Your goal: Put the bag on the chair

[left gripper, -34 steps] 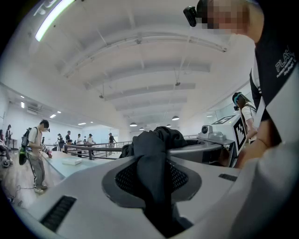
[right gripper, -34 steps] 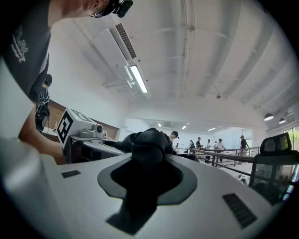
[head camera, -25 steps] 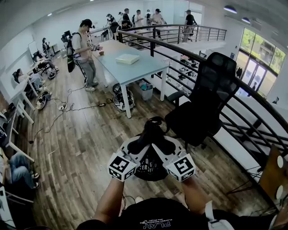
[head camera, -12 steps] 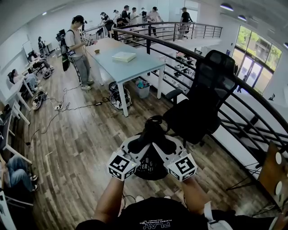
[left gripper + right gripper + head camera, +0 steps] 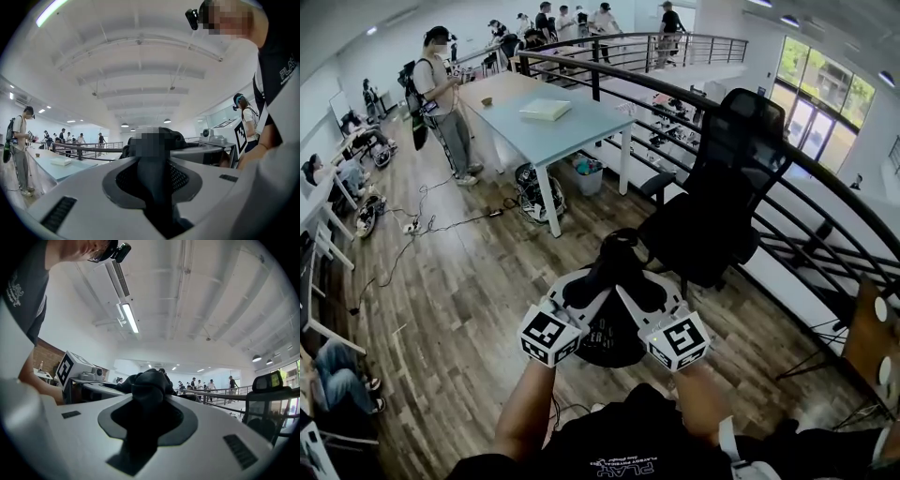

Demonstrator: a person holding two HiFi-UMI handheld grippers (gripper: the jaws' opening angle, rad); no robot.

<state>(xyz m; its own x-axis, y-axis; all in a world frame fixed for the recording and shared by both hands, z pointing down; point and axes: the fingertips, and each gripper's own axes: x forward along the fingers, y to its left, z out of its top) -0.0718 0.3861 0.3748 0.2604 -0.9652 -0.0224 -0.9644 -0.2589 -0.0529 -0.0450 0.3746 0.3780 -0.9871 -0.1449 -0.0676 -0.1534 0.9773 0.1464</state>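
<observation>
A black bag hangs above the wooden floor between my two grippers, its strap bunched up above them. My left gripper is shut on the bag's black fabric, which fills the gap between its jaws. My right gripper is shut on the bag's fabric in the same way. The black office chair stands just ahead and to the right, its seat beyond the bag, and it also shows in the right gripper view.
A curved black railing runs behind the chair, with a drop past it. A light blue table stands ahead on the left, with a bag and a bin beneath. A person stands by the table. Cables lie on the floor.
The head view has swung a little, so the chair, table and standing person sit further left in it. Both grippers still hold the bag in the same way.
</observation>
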